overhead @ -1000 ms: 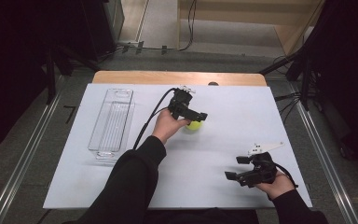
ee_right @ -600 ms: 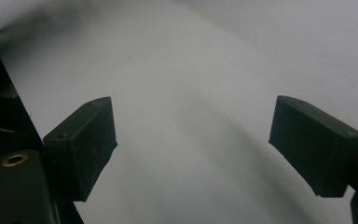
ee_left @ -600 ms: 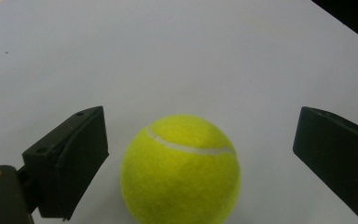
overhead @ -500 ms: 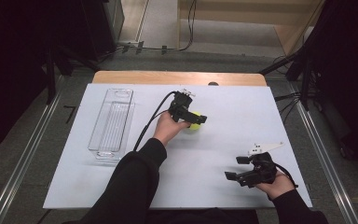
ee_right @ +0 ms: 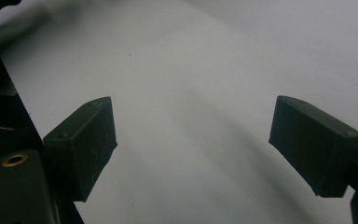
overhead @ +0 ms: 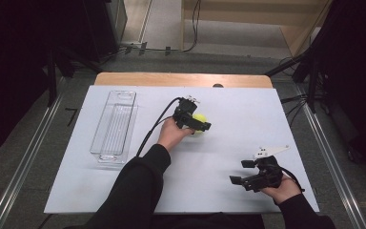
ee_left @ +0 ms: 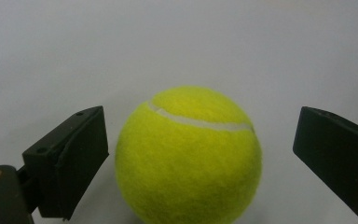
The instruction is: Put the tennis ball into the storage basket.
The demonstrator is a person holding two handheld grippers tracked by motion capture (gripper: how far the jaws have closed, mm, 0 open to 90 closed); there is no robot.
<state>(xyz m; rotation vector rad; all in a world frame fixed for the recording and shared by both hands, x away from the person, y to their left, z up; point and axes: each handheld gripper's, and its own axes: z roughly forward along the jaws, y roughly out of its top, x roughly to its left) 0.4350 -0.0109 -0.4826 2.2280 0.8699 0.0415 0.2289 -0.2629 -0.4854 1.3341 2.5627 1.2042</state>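
Note:
A yellow tennis ball point(overhead: 199, 118) rests on the white table cover near its middle. My left gripper point(overhead: 202, 125) reaches over it from the near side with a jaw on each side. In the left gripper view the ball point(ee_left: 189, 156) sits between the two black pads point(ee_left: 77, 154) with a gap on both sides, so the left gripper point(ee_left: 200, 135) is open. My right gripper point(overhead: 240, 172) is held low at the near right of the table. It is open, and the right gripper point(ee_right: 193, 140) has only bare white surface between its jaws.
A clear plastic tray point(overhead: 114, 125) lies lengthwise on the left part of the white cover point(overhead: 248, 114). A wooden table edge point(overhead: 181, 79) shows at the far side. Dark stands and cables line both sides of the table.
My left gripper has shifted slightly over the ball, and less of the ball shows beside its jaw. The right hand has kept still.

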